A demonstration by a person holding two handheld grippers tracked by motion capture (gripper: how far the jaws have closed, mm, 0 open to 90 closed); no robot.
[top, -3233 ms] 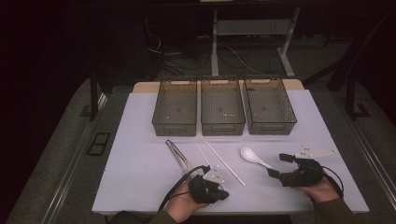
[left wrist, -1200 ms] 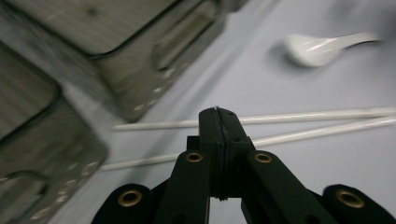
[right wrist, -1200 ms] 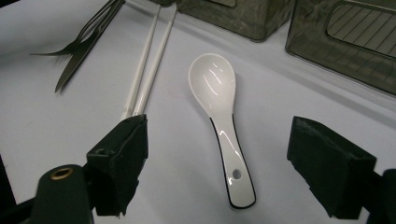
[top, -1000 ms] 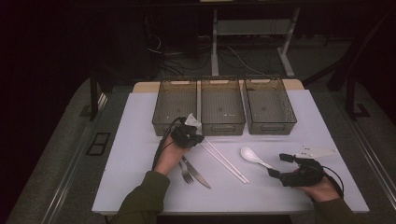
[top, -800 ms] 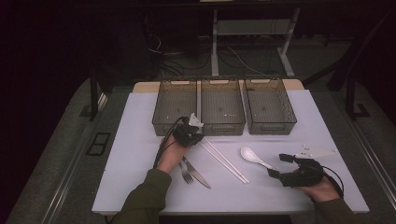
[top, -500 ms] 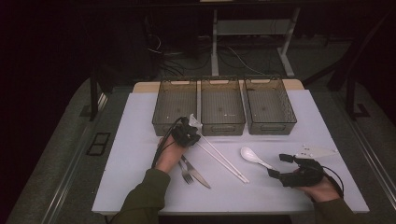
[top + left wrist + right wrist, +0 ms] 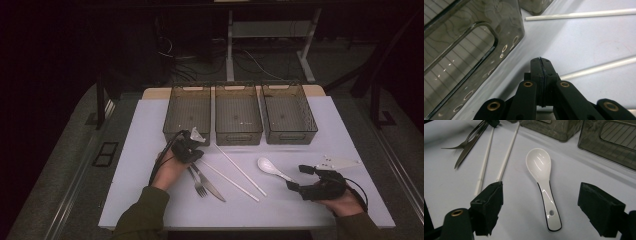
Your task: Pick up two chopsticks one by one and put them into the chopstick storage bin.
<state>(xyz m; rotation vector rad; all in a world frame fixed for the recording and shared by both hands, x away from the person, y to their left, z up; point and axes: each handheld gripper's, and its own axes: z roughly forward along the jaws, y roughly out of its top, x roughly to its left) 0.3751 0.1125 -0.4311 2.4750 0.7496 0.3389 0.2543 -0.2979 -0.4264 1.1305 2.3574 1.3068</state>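
White mat point(image 7: 150, 200): spoon point(image 7: 544, 182) btwn open fingers point(image 7: 486, 207).

A: Left gripper view, what's in it?
B: Left gripper point(image 7: 541, 61), jaws pressed flat together, nothing between them. Hovering over the white table cover point(image 7: 586, 37).
A: Surroundings?
B: Smoky clear bin point(image 7: 471, 45) close on the left, handle cutout facing us. Two white chopsticks: upper chopstick point(image 7: 584, 14) near the bin corner, lower chopstick point(image 7: 599, 68) just right of the jaw tips.
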